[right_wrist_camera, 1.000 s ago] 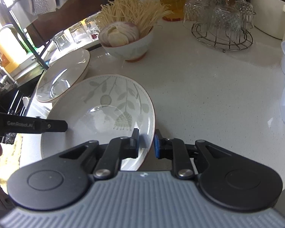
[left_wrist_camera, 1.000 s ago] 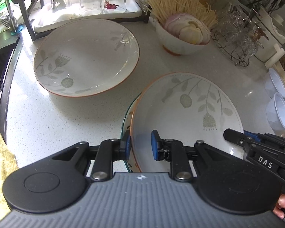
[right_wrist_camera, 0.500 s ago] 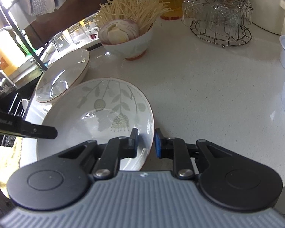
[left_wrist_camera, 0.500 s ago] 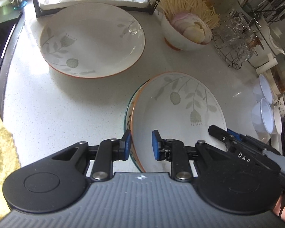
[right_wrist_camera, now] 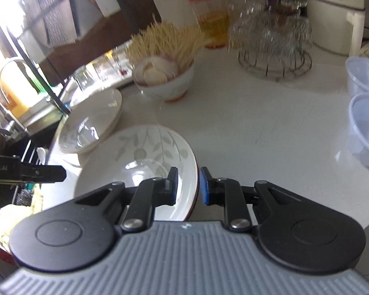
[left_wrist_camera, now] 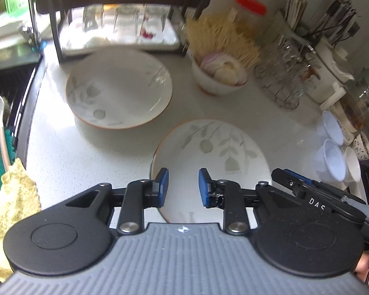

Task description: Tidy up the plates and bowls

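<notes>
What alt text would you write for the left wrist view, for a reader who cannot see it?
The left gripper, its jaws opening, hovers over the near rim of a leaf-patterned plate on a white counter. A second matching plate lies further back, beside a bowl of onion slices and noodles.
</notes>
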`<state>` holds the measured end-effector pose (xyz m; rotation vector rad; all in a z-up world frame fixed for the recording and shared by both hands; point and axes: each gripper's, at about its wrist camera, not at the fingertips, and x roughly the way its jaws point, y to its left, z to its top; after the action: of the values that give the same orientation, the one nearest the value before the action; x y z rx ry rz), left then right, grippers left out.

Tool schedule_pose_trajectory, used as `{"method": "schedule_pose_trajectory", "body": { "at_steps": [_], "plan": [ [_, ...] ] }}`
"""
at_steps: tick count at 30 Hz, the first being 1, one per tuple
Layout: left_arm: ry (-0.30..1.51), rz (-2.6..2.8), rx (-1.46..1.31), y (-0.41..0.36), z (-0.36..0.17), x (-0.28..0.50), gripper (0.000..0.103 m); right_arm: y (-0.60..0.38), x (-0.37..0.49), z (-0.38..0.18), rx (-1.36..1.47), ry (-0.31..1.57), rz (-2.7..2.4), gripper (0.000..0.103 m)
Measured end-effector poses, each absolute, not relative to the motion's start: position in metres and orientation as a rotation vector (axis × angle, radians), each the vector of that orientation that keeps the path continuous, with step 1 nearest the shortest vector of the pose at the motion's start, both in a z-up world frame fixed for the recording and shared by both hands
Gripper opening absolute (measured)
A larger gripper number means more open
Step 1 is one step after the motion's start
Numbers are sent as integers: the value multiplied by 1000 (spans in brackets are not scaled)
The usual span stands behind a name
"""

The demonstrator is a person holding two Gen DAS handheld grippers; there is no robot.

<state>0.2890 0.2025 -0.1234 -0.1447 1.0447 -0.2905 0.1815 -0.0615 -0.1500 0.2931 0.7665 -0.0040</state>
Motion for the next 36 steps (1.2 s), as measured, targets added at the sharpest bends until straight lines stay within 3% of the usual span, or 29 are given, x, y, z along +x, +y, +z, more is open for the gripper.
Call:
{"method": "schedule_pose_trajectory", "body": {
  "at_steps": [18,36],
  "plan": [
    [858,-321,-83,143,-50,230,31,-89,105,-50,237,577,66,23],
    [861,-198,-159,100,-55,143,33,-136,49,-46,144,594,219,23]
  ]
}}
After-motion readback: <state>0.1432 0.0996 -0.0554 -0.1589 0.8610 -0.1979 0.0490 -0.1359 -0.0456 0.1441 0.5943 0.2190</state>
